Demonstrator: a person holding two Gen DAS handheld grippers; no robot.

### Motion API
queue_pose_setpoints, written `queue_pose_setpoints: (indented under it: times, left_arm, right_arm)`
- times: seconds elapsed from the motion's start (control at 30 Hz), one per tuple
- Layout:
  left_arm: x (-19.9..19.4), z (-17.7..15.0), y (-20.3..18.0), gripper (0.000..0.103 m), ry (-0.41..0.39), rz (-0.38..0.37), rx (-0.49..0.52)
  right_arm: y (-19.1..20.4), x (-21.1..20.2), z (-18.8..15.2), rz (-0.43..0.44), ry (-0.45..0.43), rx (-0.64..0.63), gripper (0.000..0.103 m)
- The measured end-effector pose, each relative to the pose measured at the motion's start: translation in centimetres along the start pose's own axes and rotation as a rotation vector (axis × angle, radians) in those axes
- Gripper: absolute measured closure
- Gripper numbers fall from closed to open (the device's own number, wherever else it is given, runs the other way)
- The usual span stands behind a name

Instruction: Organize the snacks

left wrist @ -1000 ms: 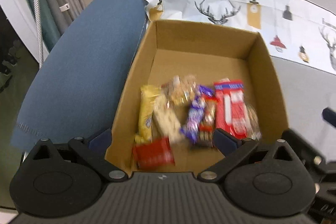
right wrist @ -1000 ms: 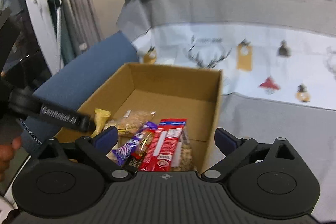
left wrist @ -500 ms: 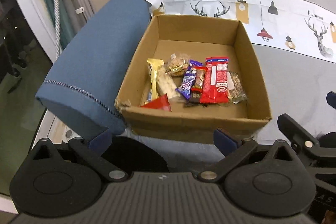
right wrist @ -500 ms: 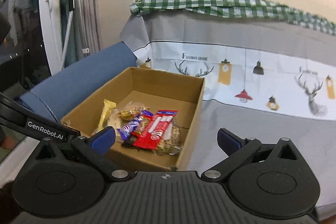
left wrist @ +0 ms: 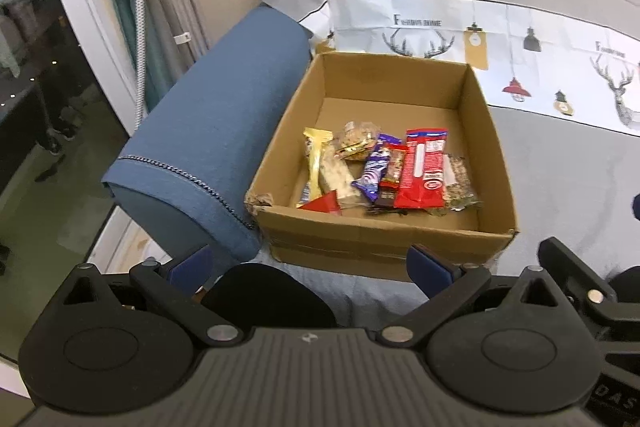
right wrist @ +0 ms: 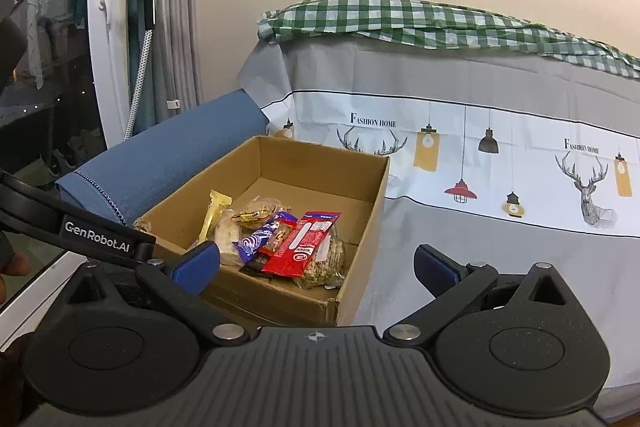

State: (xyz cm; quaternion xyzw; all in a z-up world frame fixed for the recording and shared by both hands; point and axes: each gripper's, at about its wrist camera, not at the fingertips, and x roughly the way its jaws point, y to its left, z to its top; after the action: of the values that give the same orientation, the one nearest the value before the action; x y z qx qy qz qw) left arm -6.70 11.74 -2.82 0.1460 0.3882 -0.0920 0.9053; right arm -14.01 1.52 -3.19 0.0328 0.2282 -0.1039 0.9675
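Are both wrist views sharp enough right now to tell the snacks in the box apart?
Left wrist: slight softness, but the snacks in the box are separable; fisheye bends the edges. Right wrist: sharper, print on the red wrapper still unreadable.

Box wall (left wrist: 380, 231) hides red wrapper's (left wrist: 322, 205) lower part.

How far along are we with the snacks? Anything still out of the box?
Done: the snacks lie together inside the cardboard box. In hand: nothing; the left hand-held gripper and right hand-held gripper are both open and empty, short of the box. Left: no loose snacks show on the sofa cover.
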Motion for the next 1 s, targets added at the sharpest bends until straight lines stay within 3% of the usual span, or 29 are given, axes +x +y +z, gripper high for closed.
queue_pose_setpoints:
  times: [1.0]
  left_arm:
    - [0.03,-0.16,-0.29,0.0,0.009,-0.009,0.0]
  right_arm:
    - [-0.09,0.19,-0.17,0.001,0.007,0.008,0.001]
